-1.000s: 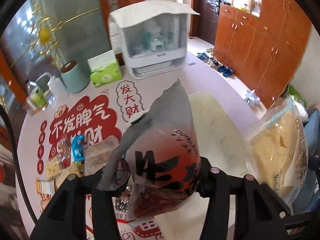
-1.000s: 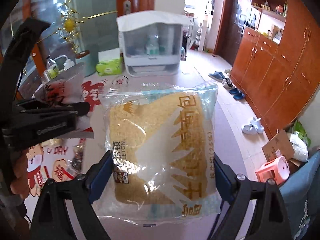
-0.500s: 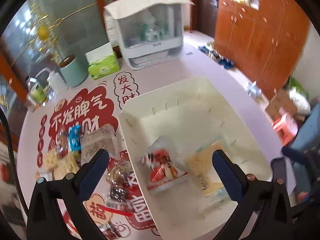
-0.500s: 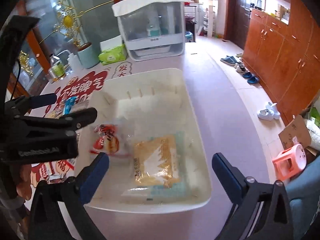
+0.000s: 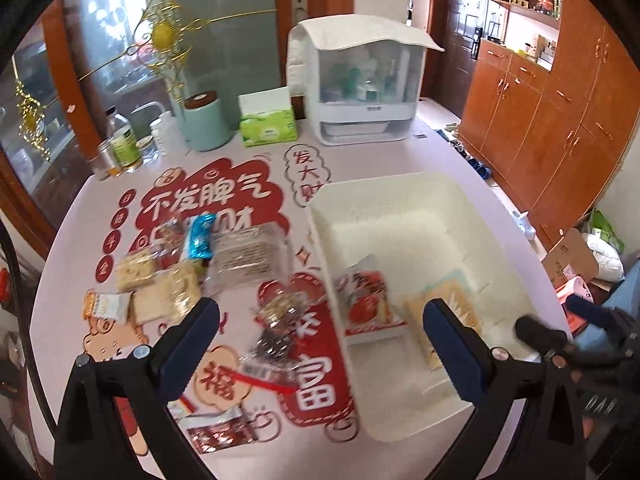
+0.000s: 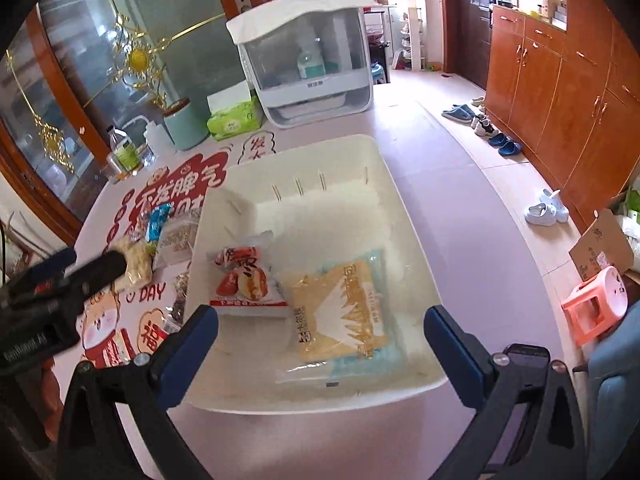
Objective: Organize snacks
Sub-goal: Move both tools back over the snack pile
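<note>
A white bin [image 5: 400,188] [image 6: 304,152] stands on the pink table. In it lie a red-and-white snack bag [image 5: 366,300] [image 6: 244,280] and a clear bag of yellow bread [image 6: 340,312] [image 5: 448,312]. Several loose snack packets [image 5: 240,256] lie on the table left of the bin, among them a blue packet [image 5: 200,236] and dark wrapped pieces [image 5: 276,336]. My left gripper [image 5: 320,344] is open and empty above the bin's left edge. My right gripper [image 6: 320,344] is open and empty above the bin's near side.
A white storage cabinet [image 5: 360,84], a green tissue box [image 5: 268,128], a teal canister [image 5: 204,120] and bottles [image 5: 124,144] stand at the table's far edge. A red sachet [image 5: 220,432] lies near the front. Wooden cupboards [image 6: 560,92] and a pink stool [image 6: 596,304] are to the right.
Both grippers opened and dropped their bags into the bin: the red-and-white bag from the left, the bread bag from the right. Both grippers then drew back, the left swinging toward the loose snacks.
</note>
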Demonstrator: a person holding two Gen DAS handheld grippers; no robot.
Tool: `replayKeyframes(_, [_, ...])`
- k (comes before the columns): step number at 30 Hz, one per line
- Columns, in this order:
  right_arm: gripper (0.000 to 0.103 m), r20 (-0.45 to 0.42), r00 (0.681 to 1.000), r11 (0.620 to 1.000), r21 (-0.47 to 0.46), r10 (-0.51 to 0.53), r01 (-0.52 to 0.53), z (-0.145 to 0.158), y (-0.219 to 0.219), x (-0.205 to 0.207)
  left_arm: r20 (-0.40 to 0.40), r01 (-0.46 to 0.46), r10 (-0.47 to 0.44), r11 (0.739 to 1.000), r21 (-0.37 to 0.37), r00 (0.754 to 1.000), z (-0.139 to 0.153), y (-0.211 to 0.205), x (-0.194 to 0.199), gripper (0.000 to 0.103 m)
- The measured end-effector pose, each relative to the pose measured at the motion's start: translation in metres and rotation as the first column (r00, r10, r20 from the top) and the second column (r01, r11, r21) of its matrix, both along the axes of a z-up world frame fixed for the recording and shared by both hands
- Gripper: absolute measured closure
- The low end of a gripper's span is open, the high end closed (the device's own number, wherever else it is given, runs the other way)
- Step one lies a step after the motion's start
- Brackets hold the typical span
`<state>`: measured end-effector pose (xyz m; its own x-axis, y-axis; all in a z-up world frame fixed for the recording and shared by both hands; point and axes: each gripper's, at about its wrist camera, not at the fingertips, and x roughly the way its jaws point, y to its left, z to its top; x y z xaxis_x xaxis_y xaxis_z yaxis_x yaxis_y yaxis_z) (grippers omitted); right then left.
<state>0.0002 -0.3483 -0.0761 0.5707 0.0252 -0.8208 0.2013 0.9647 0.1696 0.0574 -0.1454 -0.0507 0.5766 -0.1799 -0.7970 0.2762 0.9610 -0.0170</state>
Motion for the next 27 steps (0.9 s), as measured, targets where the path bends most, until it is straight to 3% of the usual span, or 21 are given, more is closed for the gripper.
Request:
replayKeyframes(5, [0.000,0.054,0.998,0.999,-0.034,-0.017,0.019,0.012,0.009,-0.005,-0.032,-0.037,0.037,0.999,-0.028,0.999,0.003,0.033,-0.008,0.002])
replayKeyframes(10, [0.000,0.037,0.999,0.999,-0.023,-0.029,0.030,0.017,0.022,-0.002,-0.014,-0.033,0.033,0.999,-0.004,0.999,0.012,0.063,-0.015,0.002])
replayKeyframes(13, [0.000,0.025,1.000,0.997,-0.076,-0.010,0.012,0.024,0.041,-0.001,-0.009,-0.034,0.034,0.999,-0.009,0.999,0.021,0.087,-0.018,0.002])
replayKeyframes(18, [0.000,0.084,0.996,0.996,-0.093,0.024,-0.016,0.057,0.078,0.001,0.063,-0.064,0.062,0.998,0.025,0.996,0.051,0.144,-0.017,0.002])
replayKeyframes(27, [0.000,0.215,0.971,0.985,-0.160,0.103,-0.069,0.124,0.165,0.022,0.175,-0.192,0.181,0.980,0.048,0.968,0.105,0.277,0.007,0.002])
